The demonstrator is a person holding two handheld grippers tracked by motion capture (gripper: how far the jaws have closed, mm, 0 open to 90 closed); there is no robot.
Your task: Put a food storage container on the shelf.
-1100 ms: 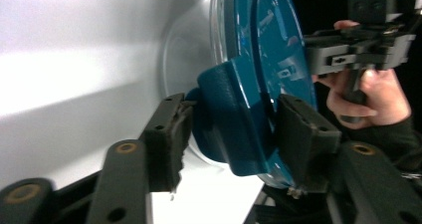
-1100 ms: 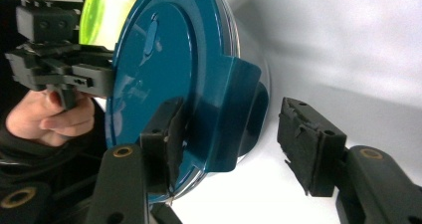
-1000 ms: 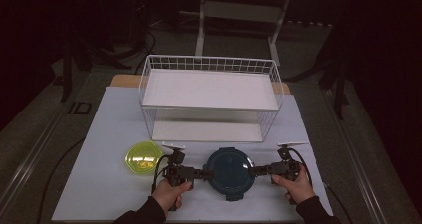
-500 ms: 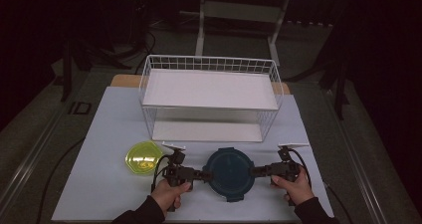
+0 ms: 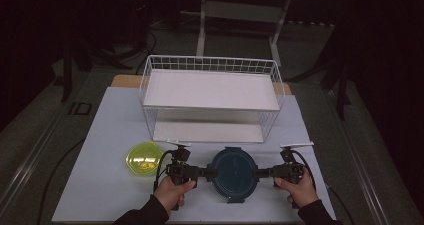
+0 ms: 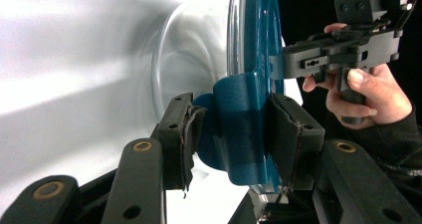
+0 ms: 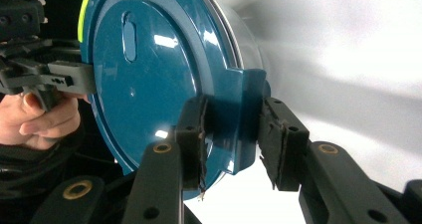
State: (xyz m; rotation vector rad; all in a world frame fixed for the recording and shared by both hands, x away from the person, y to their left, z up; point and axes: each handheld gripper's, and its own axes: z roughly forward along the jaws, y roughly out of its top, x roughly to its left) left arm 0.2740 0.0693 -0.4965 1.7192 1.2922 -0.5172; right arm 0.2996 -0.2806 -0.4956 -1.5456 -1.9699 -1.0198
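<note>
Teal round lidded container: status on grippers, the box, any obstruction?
Left gripper and right gripper each shut on a side latch tab. Teal round lidded container between them, near the table's front edge. White wire shelf rack behind, yellow lid left.

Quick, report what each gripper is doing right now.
Left gripper: closed on a side clip of the teal container lid.
Right gripper: closed on the lid's opposite clip.

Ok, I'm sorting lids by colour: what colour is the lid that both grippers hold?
Dark teal blue lid, clearest in the right gripper view.

Dim surroundings, bright blurred white tabletop (image 5: 100, 135)
</note>
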